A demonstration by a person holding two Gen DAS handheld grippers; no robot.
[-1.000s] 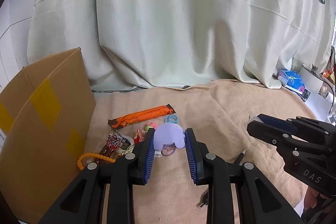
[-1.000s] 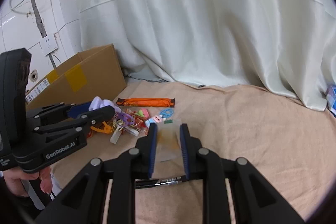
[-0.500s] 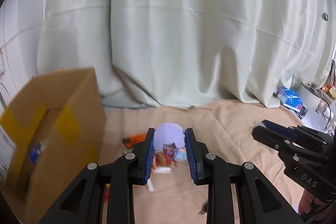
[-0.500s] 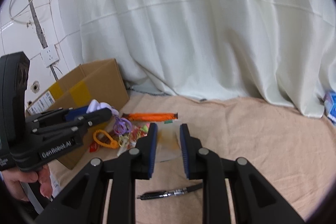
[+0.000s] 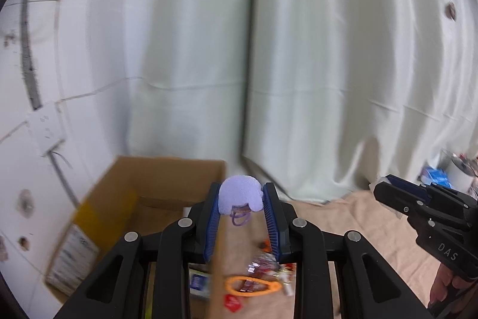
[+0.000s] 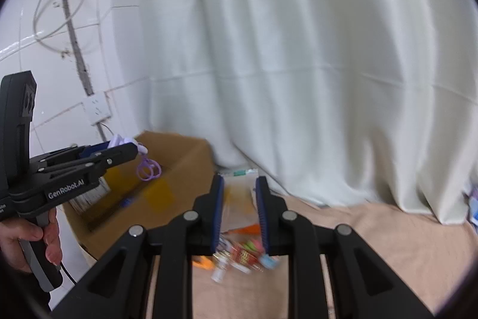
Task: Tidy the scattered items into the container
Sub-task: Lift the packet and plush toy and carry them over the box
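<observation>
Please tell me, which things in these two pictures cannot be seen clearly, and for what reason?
- Contents of the cardboard box: left wrist view, hidden by its walls and the left gripper.
- Scattered items on the cloth: both views, motion-blurred and partly behind fingers; kinds unclear.
- Clear bag in the right gripper: right wrist view, blurred; contents unreadable.
- Purple plush: its lower part is hidden between the pads.

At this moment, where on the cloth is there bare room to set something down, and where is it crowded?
Bare beige cloth lies to the right of the item pile, up to the white curtain. It is crowded just beside the cardboard box, where the snack packets and small items cluster. The box interior shows some open floor, though blurred.
</observation>
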